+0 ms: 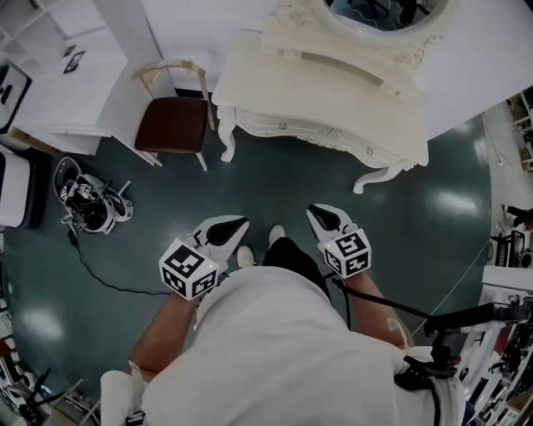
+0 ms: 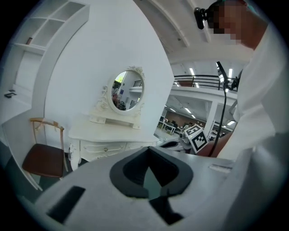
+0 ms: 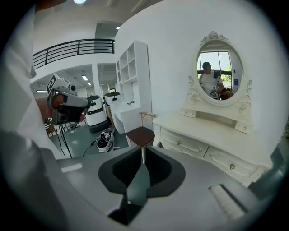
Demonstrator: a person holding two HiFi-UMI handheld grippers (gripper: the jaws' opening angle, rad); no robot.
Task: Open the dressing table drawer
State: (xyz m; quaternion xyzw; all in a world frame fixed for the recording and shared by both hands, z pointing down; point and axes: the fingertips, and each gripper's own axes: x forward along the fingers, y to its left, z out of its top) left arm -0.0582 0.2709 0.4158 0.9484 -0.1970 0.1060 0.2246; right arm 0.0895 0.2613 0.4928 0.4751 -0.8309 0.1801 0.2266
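well, head view: a person stands on the dark green floor (image 1: 275, 187) with both grippers held out front, clear of the furniture. left gripper (image 1: 242, 221) lies at 8 o'clock of frame centre, right gripper (image 1: 313, 211) at 4 o'clock, marker cubes toward the torso.

cream dressing table (image 1: 333, 91) sits at 12 to 1 o'clock, well apart from both grippers. its drawers (image 1: 329, 137) face the person, fronts flush, round knobs showing: all closed. oval mirror (image 1: 379, 12) stands on the tabletop's far edge. brown-seated chair (image 1: 173, 123) is just beside the table's left end, 10 o'clock. white shelf unit (image 1: 58, 66) stands further out, also 10 o'clock. black-and-white gear (image 1: 90, 204) with a trailing cable lies on the floor at 9 o'clock.

left gripper view: pad tips meet, jaws pressed together, nothing pinched; table ahead at 9 to 10 o'clock.

right gripper view: jaws a narrow slit apart, a chair leg visible through the gap, nothing between them; drawers at 3 to 4 o'clock.
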